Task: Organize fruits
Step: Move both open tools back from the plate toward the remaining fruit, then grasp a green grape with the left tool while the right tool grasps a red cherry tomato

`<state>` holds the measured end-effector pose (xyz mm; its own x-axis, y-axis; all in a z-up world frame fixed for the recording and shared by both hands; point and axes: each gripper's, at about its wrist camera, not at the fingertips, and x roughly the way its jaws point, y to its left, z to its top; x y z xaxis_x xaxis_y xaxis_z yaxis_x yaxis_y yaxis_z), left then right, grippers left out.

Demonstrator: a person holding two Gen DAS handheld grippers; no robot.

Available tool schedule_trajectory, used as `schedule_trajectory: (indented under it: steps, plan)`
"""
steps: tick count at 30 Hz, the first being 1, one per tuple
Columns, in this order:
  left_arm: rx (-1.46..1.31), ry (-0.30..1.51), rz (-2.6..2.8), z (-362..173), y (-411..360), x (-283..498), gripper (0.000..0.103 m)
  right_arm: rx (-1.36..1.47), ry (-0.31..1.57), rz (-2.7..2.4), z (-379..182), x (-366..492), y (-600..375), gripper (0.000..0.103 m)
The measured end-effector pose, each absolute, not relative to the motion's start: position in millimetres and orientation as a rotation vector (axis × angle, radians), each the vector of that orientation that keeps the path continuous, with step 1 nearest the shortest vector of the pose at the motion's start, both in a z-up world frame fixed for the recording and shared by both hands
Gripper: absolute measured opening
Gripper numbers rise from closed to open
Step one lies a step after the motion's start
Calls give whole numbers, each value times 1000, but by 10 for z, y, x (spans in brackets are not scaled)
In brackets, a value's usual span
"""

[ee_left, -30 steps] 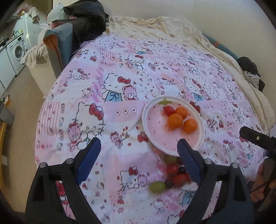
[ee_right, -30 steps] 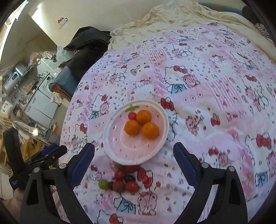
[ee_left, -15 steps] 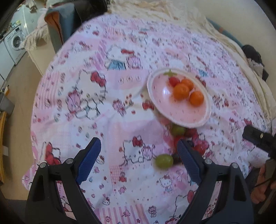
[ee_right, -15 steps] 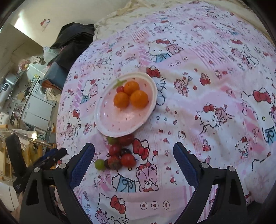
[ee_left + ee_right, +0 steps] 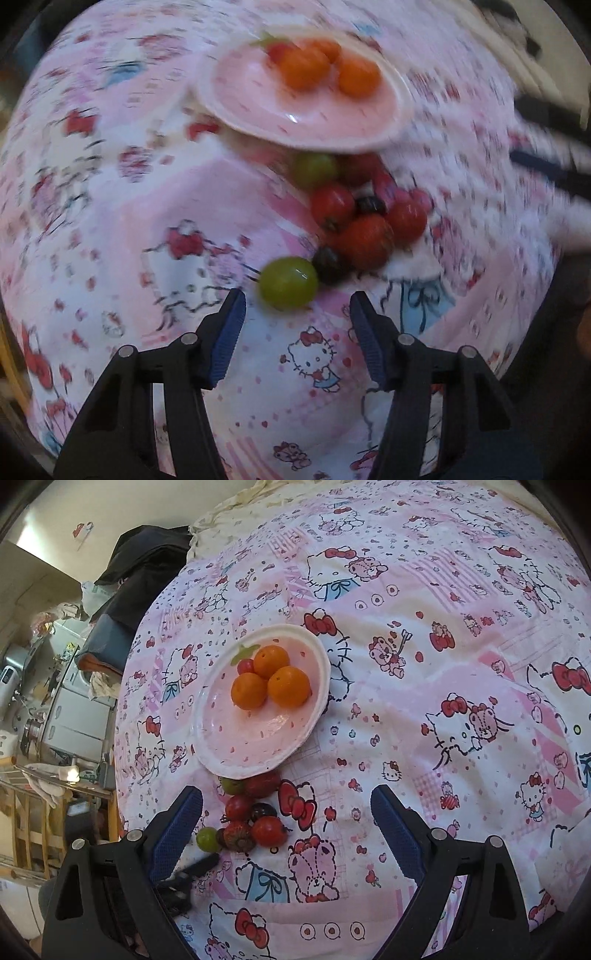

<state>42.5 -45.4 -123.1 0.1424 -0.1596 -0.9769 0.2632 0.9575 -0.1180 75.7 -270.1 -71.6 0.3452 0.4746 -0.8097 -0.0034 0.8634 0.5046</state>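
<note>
A pink-and-white plate point(image 5: 207, 753) lies on the Hello Kitty bedspread point(image 5: 443, 664) and holds three oranges point(image 5: 288, 686) and one small tomato point(image 5: 245, 665). Just below its rim lies a loose cluster of red tomatoes point(image 5: 369, 240), dark grapes point(image 5: 328, 264) and two green grapes. My left gripper point(image 5: 297, 297) points steeply down with its jaws closing. The nearer green grape point(image 5: 288, 282) sits just beyond its fingertips, untouched. My right gripper point(image 5: 286, 794) hovers wide open above the cluster point(image 5: 269, 830), holding nothing. One left finger point(image 5: 195, 867) shows beside the green grape point(image 5: 208, 840).
The bed's left edge drops to a floor crowded with white appliances point(image 5: 77, 709) and a wooden rack point(image 5: 29, 812). Dark clothes point(image 5: 147, 561) and a cream blanket point(image 5: 236, 502) lie at the far end. The spread to the right of the plate is bare.
My left gripper has dropped and tipped down toward the fruit cluster, and its jaws have narrowed. The right gripper has sunk slightly, still wide open.
</note>
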Motion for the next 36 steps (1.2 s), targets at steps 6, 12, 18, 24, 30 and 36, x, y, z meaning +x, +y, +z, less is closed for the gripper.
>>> schedule_trajectory:
  steps: [6, 12, 18, 24, 30, 36]
  plan:
    - [356, 1412, -465, -1253, -575, 537, 55, 481, 1212, 355, -744, 770, -2674, 95]
    - [468, 1417, -617, -1308, -619, 630, 53, 487, 1204, 355, -717, 791, -2702, 95]
    - [517, 1410, -719, -1328, -738, 648, 38, 497, 1214, 335, -747, 806, -2754, 95]
    - [528, 1408, -755, -1316, -862, 678, 27, 491, 1216, 320, -762, 799, -2782, 95]
    - [427, 1417, -626, -1046, -769, 485, 27, 480, 1219, 319, -761, 791, -2800, 95]
    - [129, 1394, -410, -727, -542, 395, 27, 476, 1326, 395, -963, 806, -2630, 73]
